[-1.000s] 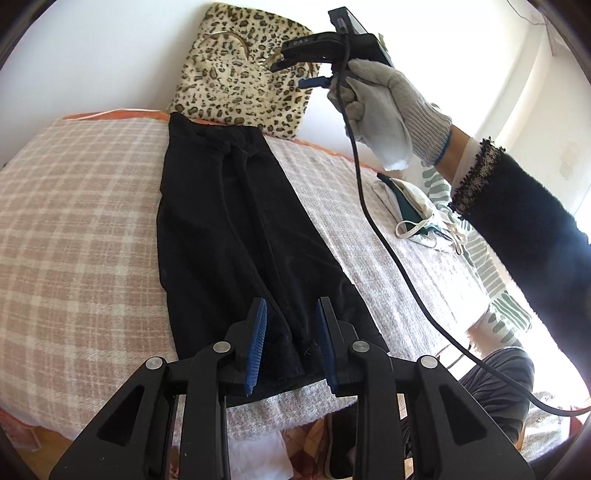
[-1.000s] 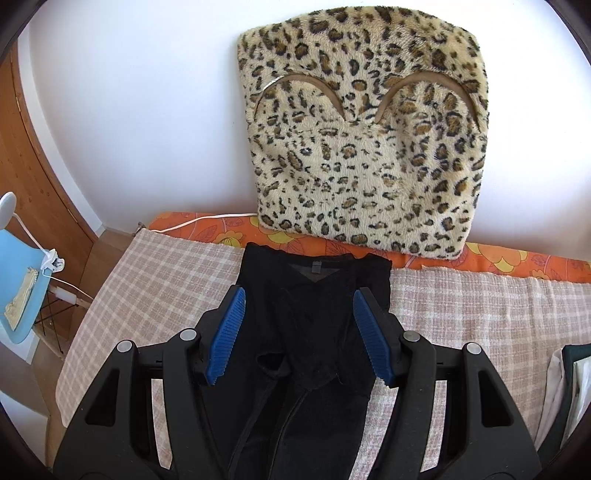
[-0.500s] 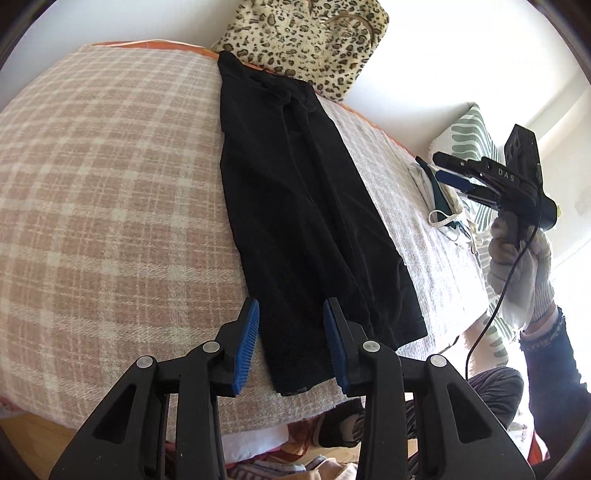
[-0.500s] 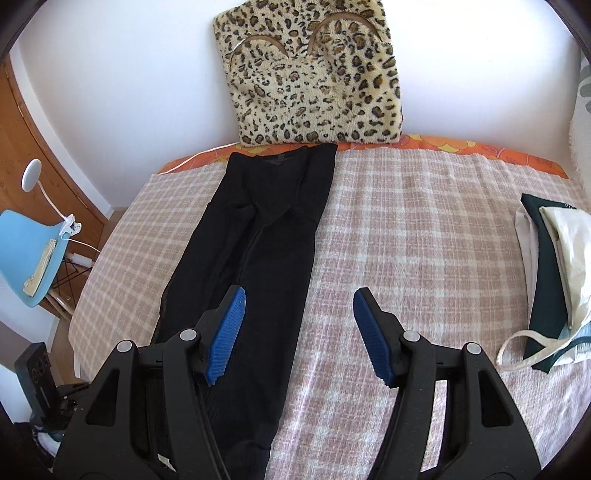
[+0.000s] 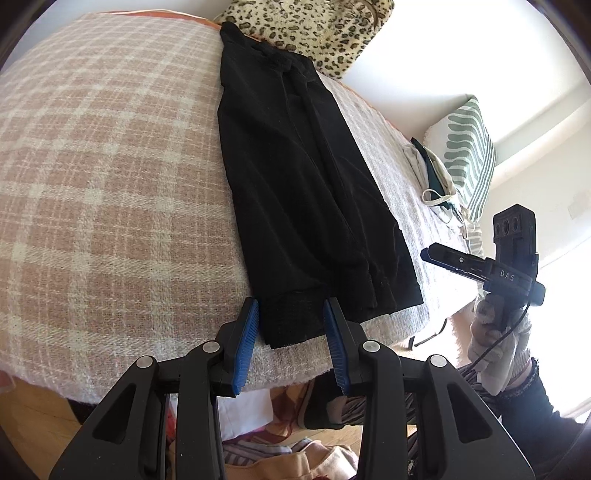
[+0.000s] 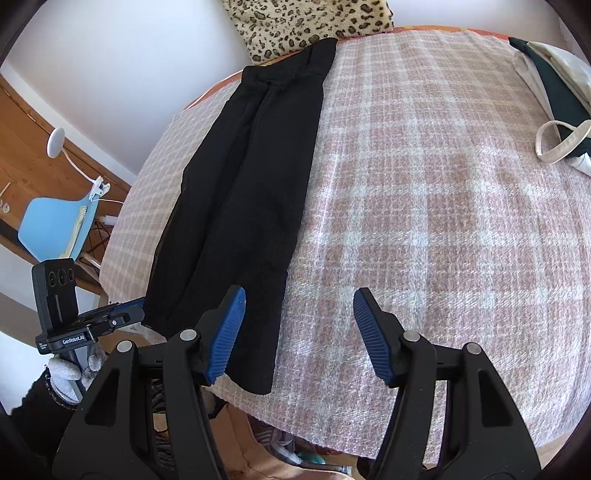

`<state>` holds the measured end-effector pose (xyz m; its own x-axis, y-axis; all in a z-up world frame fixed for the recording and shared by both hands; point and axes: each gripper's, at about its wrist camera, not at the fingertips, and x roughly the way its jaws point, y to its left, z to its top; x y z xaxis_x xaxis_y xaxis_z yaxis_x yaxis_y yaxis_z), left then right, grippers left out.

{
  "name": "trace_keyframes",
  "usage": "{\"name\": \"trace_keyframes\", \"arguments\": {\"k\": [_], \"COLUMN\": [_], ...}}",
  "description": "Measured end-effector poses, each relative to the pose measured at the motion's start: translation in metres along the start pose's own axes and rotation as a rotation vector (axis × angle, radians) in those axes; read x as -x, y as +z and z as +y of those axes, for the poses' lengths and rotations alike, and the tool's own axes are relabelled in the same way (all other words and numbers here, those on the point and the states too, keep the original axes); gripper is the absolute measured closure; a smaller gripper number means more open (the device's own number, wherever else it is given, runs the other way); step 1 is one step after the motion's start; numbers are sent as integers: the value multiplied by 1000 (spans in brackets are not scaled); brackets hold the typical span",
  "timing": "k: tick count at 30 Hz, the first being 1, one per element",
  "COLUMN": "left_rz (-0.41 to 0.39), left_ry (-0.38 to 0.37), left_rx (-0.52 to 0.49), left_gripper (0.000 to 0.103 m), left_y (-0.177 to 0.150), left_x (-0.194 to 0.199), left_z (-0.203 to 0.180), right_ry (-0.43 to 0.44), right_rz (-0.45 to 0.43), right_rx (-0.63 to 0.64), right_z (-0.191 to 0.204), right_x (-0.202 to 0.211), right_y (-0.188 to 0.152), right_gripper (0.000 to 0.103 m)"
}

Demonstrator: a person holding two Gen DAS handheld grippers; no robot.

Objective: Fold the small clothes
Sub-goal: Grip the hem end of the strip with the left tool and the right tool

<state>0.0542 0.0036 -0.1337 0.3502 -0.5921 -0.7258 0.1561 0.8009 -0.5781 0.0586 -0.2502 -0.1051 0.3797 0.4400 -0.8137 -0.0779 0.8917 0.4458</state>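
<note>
Black trousers [image 5: 295, 184] lie lengthwise on the pink plaid blanket [image 5: 110, 184], waistband at the far end and hems at the near edge. My left gripper [image 5: 291, 328] hovers open just above the near hem, with the cuff showing between its blue pads but not pinched. In the right wrist view the trousers [image 6: 251, 184] run along the left side. My right gripper [image 6: 299, 321] stands open over the blanket beside the other hem, its left pad over the cloth's edge. Each gripper shows in the other's view: right gripper [image 5: 443, 256], left gripper [image 6: 122, 310].
A leopard-print cushion [image 5: 314, 33] leans on the wall behind the waistband. Folded clothes with a cream strap [image 6: 550, 74] lie at the blanket's right, by a striped pillow [image 5: 469, 147]. A blue chair [image 6: 55, 229] stands left of the bed. The bed's front edge drops off just below the hems.
My right gripper came back from the waistband at the far end to the near edge and sank. My left gripper dropped lower toward the hem and rolled a little.
</note>
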Motion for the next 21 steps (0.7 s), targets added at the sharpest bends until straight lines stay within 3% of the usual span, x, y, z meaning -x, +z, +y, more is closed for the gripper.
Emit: {"name": "trace_keyframes", "arguments": {"k": [5, 8, 13, 16, 21], "left_rz": [-13, -22, -50, -69, -61], "left_ry": [-18, -10, 6, 17, 23], "left_rx": [19, 6, -42, -63, -65], "left_gripper": [72, 88, 97, 98, 98], "left_y": [-1, -1, -5, -7, -9], "left_x": [2, 2, 6, 11, 9], "left_z": [3, 2, -1, -2, 1], "right_ry": [30, 35, 49, 59, 60], "right_rz": [27, 27, 30, 33, 41], "right_rx": [-25, -2, 18, 20, 27], "right_z": [2, 8, 14, 17, 22], "right_x": [-8, -9, -10, -12, -17], "right_y": [-20, -25, -31, -33, -35], "right_gripper": [39, 39, 39, 43, 64]}}
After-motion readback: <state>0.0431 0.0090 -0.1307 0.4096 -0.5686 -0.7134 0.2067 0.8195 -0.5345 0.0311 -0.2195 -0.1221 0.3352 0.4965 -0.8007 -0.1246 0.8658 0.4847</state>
